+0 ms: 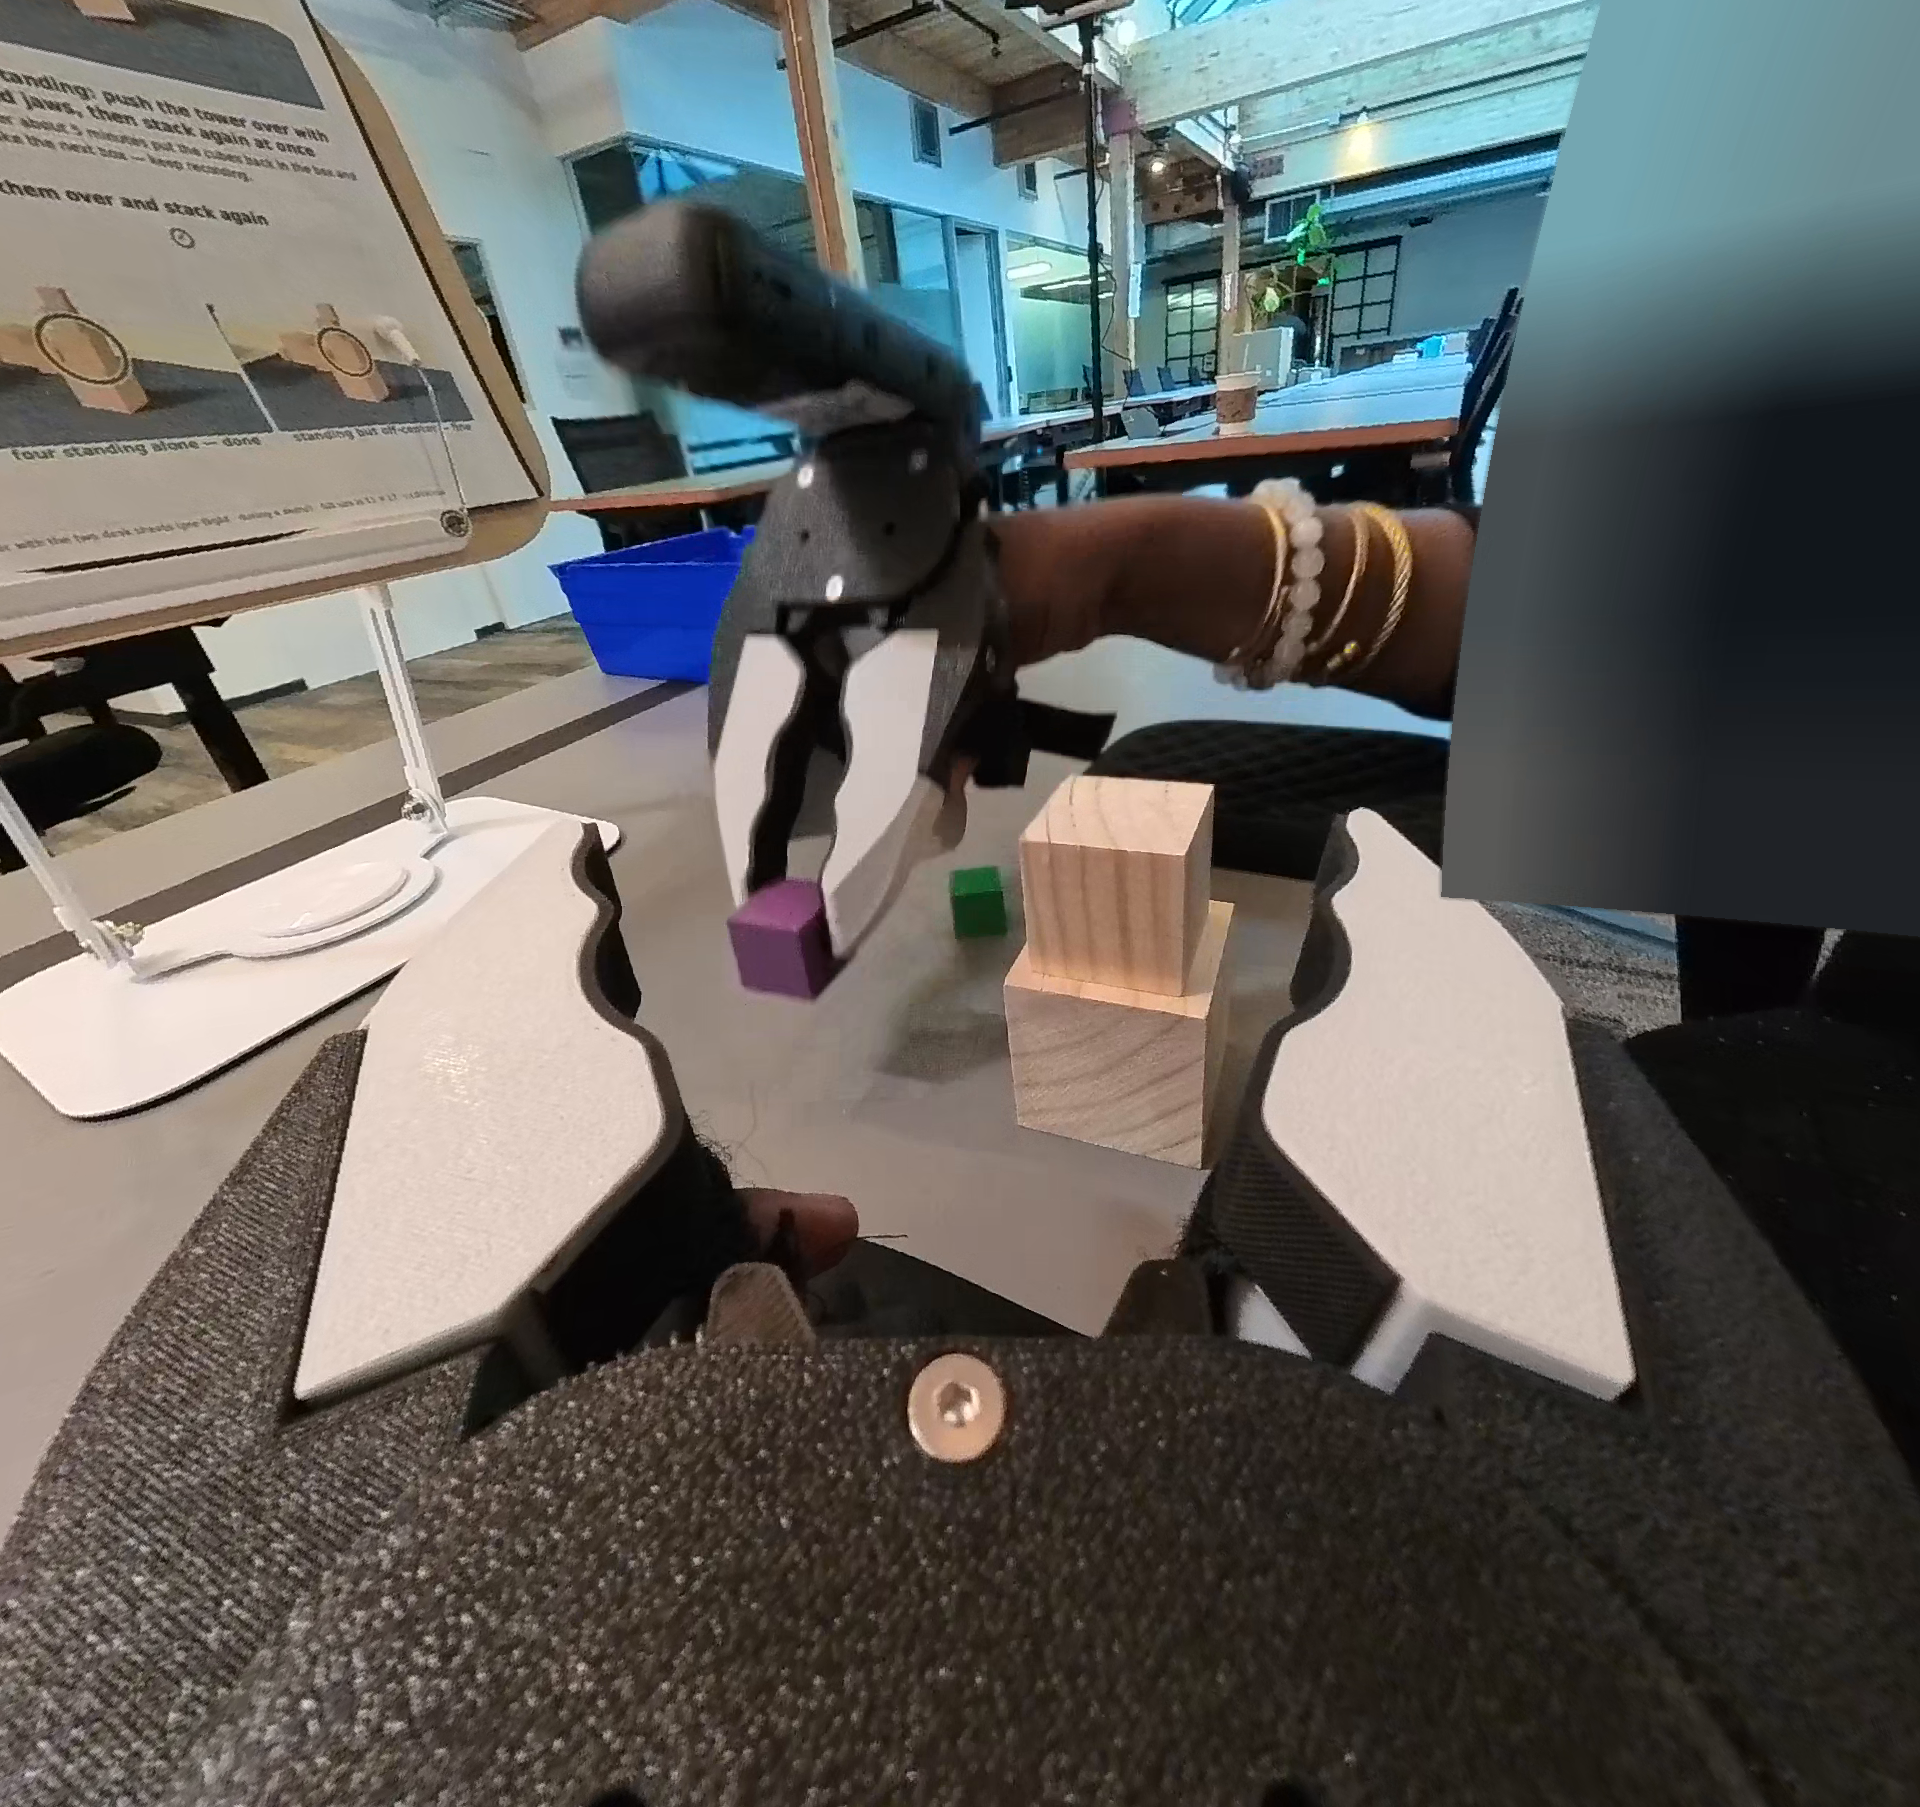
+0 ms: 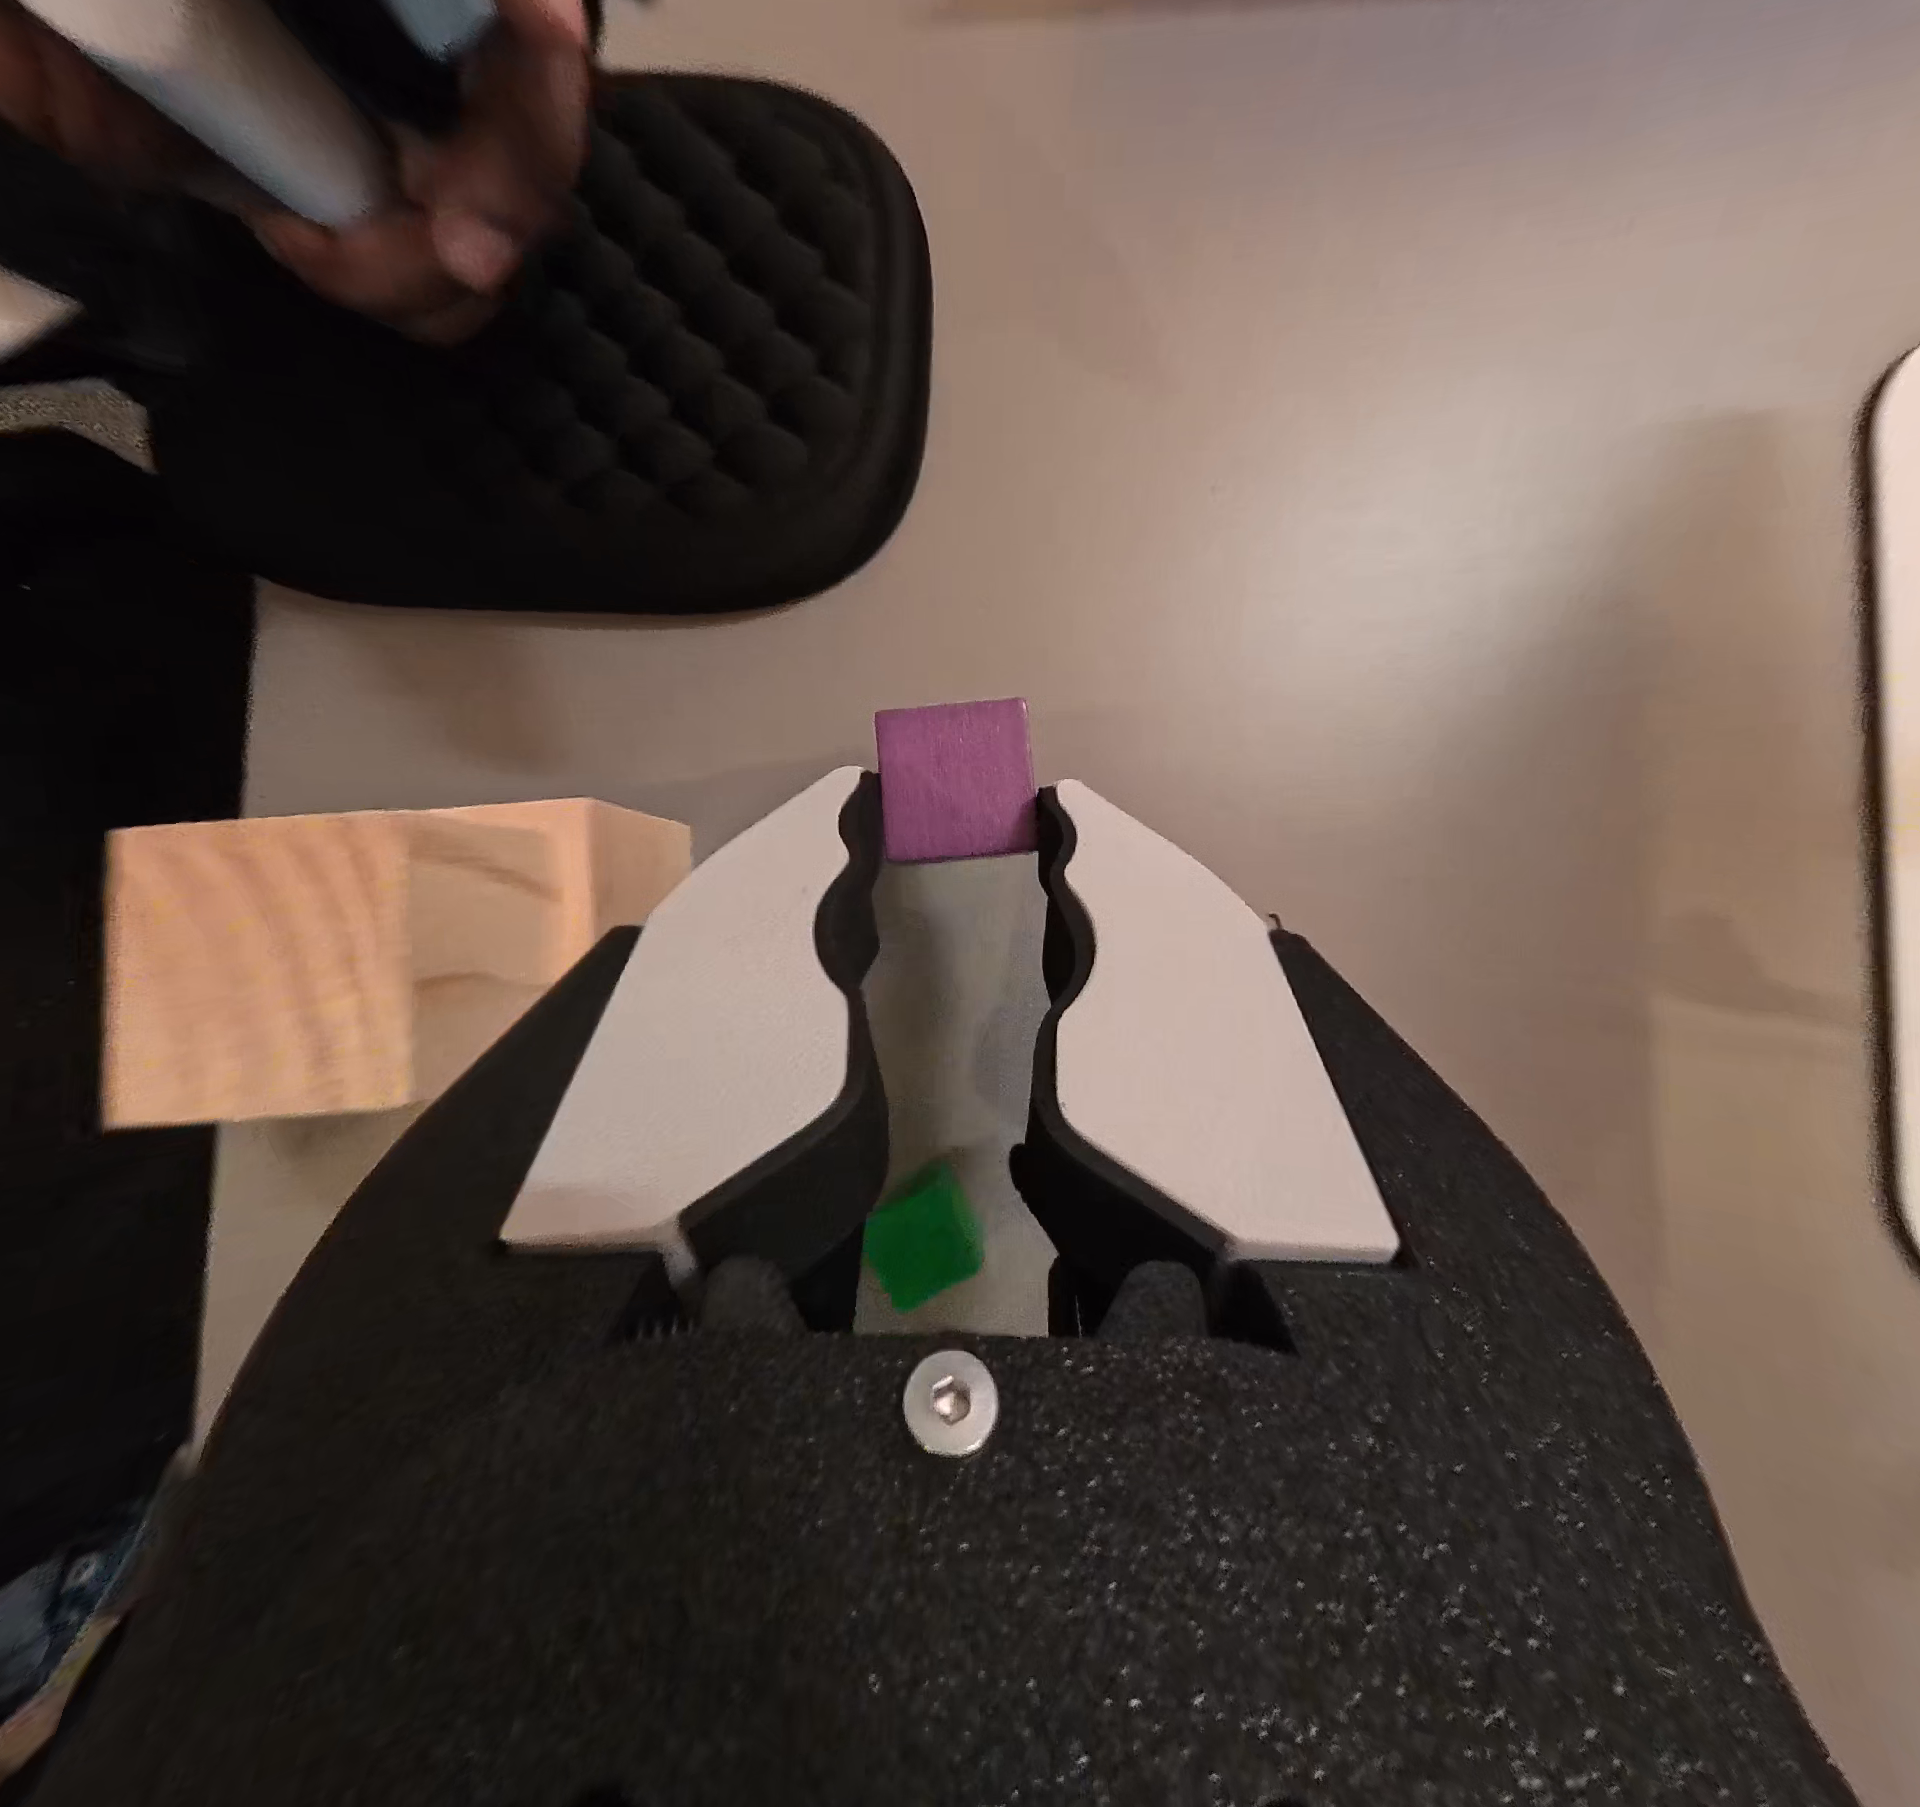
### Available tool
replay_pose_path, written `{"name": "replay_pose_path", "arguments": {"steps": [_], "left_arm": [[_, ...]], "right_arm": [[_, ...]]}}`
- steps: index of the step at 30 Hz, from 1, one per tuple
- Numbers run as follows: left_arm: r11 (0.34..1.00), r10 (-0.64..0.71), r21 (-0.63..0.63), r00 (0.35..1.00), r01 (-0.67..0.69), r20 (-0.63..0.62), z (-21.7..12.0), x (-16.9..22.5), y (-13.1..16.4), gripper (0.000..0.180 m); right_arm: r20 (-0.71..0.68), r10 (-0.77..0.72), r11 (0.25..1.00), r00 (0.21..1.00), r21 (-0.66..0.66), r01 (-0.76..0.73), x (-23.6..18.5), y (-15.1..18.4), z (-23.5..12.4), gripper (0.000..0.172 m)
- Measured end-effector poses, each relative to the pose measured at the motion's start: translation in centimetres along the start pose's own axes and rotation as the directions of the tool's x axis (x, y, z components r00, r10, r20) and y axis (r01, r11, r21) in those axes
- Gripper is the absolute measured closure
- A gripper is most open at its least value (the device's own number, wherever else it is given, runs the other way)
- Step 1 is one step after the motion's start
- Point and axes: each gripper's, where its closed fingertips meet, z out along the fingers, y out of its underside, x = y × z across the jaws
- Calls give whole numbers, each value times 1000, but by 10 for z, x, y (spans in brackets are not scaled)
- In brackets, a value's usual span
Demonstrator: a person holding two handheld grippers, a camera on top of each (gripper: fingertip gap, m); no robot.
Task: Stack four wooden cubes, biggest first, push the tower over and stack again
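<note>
1. Midair, the right gripper [image 2: 956, 801] clamps a purple cube [image 2: 954, 781] at its fingertips, a pad pressed to each side; the far half of the cube juts past the tips.
2. Seen from the left wrist, the same gripper [image 1: 800, 910] points steeply down, the purple cube [image 1: 781, 938] raised clear of the grey table [image 1: 208, 1196], a faint shadow beneath it.
3. Wide open, the left gripper [image 1: 971, 884] holds nothing; its white fingers [image 1: 499, 1082] frame the scene from either side, low over the table.
4. Two pale wooden blocks stand stacked just inside the left gripper's right finger: the upper block [image 1: 1117, 879] sits on the lower block [image 1: 1117, 1071], set back toward its far edge.
5. A green cube [image 1: 977, 900] rests on the table between the purple cube and the stack, just beside the upper block in this view; from the right wrist the green cube [image 2: 920, 1232] shows far below, through the gap between the fingers.
6. A hand [image 1: 1101, 573] with bracelets grips the right gripper from behind.
7. A white stand [image 1: 239, 947] with a printed sheet [image 1: 208, 230] stands at the table's left; a blue bin [image 1: 655, 599] sits farther back.
8. A black padded mat [image 2: 665, 386] lies beyond the stack; the left gripper [image 2: 260, 64] appears blurred over it in the right wrist view.
</note>
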Motion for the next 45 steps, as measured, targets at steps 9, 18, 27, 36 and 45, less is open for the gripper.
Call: {"name": "replay_pose_path", "arguments": {"steps": [9, 18, 27, 36, 45], "left_arm": [[1000, 3, -7, 1000, -3, -1, 1, 0, 1, 56], [1000, 7, -9, 1000, -7, 0, 1, 0, 1, 56], [1000, 7, -11, 1000, -7, 2, 1, 0, 1, 56], [1000, 2, -4, 1000, -2, 2, 1, 0, 1, 56], [1000, 8, -5, 1000, -8, 1, 1, 0, 1, 56]], "right_arm": [[-16, -70, 994, 997, 86, 71, -36, -38, -69, 144], [-16, -82, 994, 997, 73, 83, -74, -38, -91, 144], [6, -84, 996, 996, 10, 84, -89, -23, -79, 144], [33, -53, 998, 998, -25, 54, -92, -11, -61, 144], [12, -9, 1000, 1000, -7, 9, -90, -8, -56, 142]]}}
